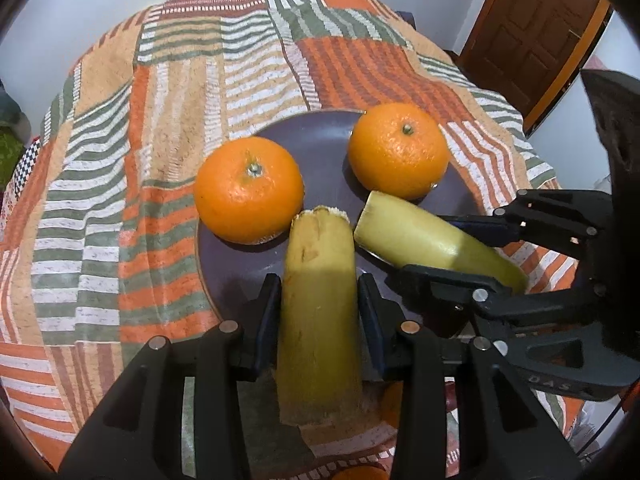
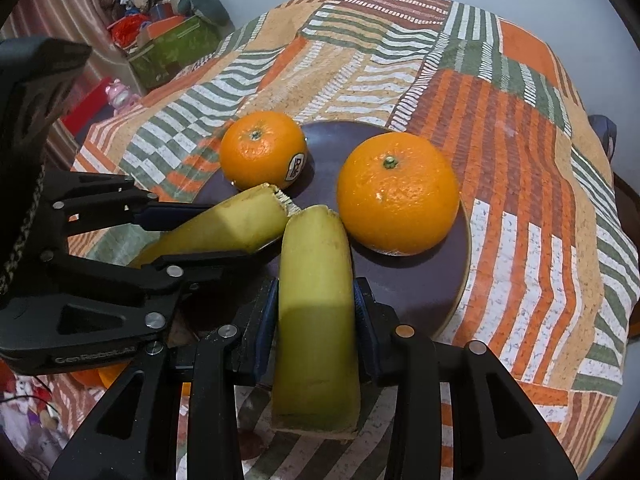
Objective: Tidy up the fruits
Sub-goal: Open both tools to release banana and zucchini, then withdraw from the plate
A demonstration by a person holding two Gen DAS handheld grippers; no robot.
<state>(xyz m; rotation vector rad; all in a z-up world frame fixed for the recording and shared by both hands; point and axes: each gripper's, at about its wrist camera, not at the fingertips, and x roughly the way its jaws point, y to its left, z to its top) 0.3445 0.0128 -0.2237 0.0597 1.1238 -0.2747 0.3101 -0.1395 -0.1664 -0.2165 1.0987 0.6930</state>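
Orange (image 2: 264,151) | sticker (unreadable) | left gripper (image 2: 216,236): "GenRobot.AI"

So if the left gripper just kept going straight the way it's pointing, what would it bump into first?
Probably the dark plate. The left gripper is clamped on a banana piece aimed down between the two oranges, so the banana's tip would likely touch the plate first, with the left orange close beside. Depth is hard to judge.

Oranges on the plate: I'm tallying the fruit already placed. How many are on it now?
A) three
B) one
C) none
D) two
D: two oranges, one on the left and one on the right, sit on the dark plate, while each gripper holds a banana piece.
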